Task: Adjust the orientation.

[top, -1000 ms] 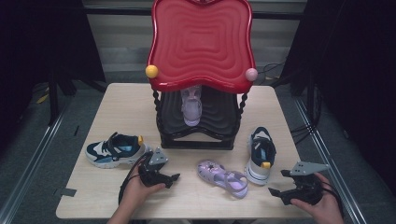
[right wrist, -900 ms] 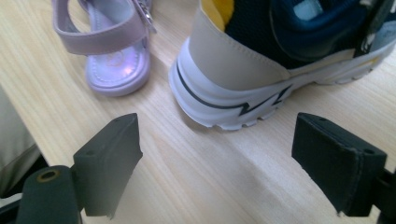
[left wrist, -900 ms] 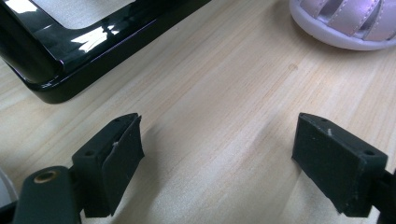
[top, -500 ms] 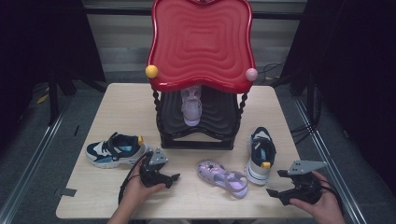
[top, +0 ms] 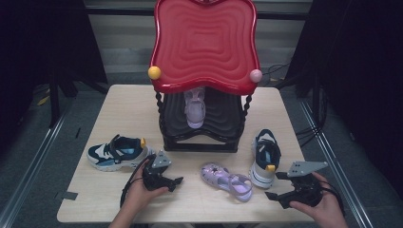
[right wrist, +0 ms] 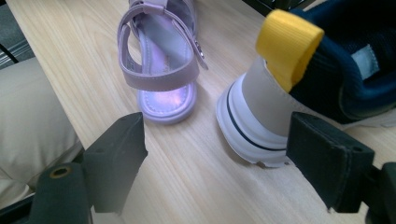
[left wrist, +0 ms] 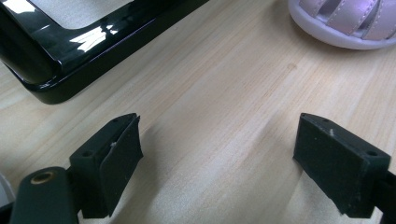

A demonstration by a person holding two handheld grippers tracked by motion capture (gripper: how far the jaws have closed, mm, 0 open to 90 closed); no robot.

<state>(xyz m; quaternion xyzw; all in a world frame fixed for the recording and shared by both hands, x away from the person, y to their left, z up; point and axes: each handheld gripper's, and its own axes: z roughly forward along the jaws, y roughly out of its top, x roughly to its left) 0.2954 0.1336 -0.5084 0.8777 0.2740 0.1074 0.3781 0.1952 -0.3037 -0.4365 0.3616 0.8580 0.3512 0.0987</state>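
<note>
Little had shifted since the earlier frames: my right tool [top: 275, 186] had only crept slightly toward the shoes. Its jaws gaped wide, released, with the purple sandal [right wrist: 161, 60] and the navy sneaker [right wrist: 299, 88] lying side by side on the desk [top: 128, 109] just ahead of them. My left tool [top: 175, 176] rested released too, near the black rack [left wrist: 70, 51].

A red-topped black rack [top: 202, 137] holds a lilac sandal [top: 195, 108]; a navy sneaker [top: 116, 152] lies left
</note>
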